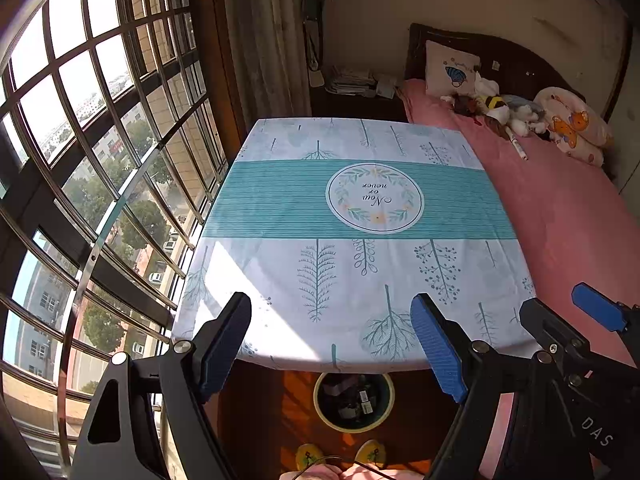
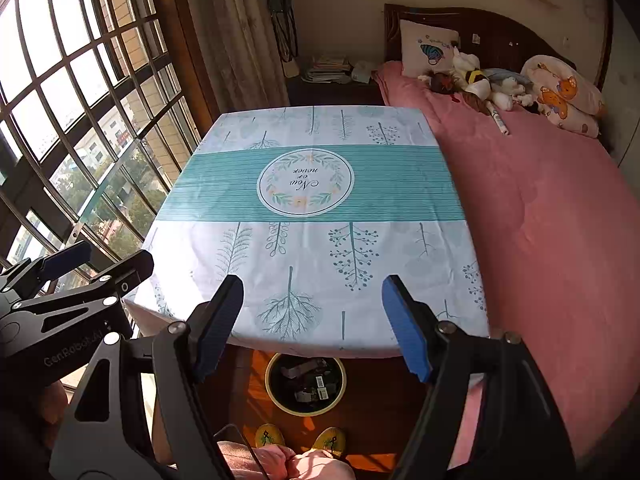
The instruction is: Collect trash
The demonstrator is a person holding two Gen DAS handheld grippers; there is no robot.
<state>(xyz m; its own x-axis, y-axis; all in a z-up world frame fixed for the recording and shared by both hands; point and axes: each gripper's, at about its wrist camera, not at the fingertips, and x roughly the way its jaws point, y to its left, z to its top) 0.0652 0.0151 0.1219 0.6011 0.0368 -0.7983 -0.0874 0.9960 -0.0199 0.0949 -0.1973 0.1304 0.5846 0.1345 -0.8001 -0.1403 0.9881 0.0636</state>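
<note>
Trash, dark wrappers and boxes, fills a round yellow-rimmed bin [image 1: 353, 400] at bottom centre below the leaf-print tablecloth [image 1: 352, 240], with left gripper [image 1: 332, 344] and right gripper [image 2: 312, 326] both spread, empty.

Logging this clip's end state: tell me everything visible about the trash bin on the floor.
The trash bin is round, with a pale yellow-green rim and a dark inside. It stands upright on the reddish wooden floor, just beyond the table's near edge and ahead of the person's yellow slippers. Inside lie dark wrappers or small packs, one with a white barcode label. Its outer wall is hidden from above. Neither tool touches it.
</note>
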